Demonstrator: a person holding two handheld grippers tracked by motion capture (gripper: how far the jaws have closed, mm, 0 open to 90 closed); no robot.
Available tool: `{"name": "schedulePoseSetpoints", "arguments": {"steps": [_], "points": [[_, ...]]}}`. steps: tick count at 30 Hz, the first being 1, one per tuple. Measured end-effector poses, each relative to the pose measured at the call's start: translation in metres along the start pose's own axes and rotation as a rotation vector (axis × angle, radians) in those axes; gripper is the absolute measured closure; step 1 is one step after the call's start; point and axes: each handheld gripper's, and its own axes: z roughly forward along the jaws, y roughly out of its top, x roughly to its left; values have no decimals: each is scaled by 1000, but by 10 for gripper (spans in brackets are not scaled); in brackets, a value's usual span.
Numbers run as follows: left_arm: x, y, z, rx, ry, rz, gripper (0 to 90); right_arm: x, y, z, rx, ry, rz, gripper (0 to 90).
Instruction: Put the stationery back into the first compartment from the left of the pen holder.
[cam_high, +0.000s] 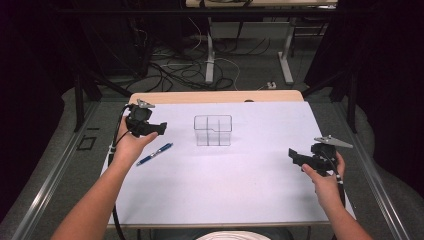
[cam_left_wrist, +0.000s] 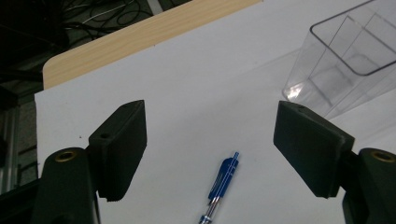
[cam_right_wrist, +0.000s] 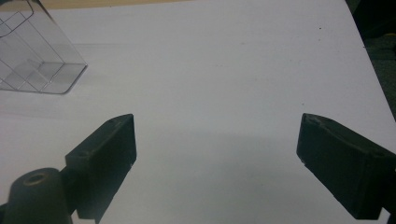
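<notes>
A table with a pale wood top stood at the middle of the high view, most of it covered by a white sheet. On the far half of the sheet, near its middle, stood a clear box, upright and open at the top, with thin walls dividing it into compartments. In the left gripper view the box showed at the upper right, and in the right gripper view it sat at the upper left.

The left gripper was held above the sheet's left side, pointing toward the box. Its jaws stood apart with nothing pressed between them; in its own view the left gripper looked down on bare sheet and the pen's tip. The right gripper hovered over the sheet's right side, well apart from the box, pointing left. Its jaws were wide apart too, and in its own view the right gripper had only bare sheet between them.

The pen, blue with a silver band, lay flat on the sheet at a slant, just below the left gripper and left of the box. In the left gripper view the pen lay low between the jaws, not touched by either.
</notes>
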Motion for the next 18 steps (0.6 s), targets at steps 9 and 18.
{"name": "schedulePoseSetpoints", "arguments": {"steps": [9, 18], "points": [[0, -8, -1, 25, 3, 105, 270, 0, 0, 2, -9, 0, -15, 116], [0, -16, 3, 56, -26, 223, 304, 1, 0, 1, -12, -7, -18, 116]]}}
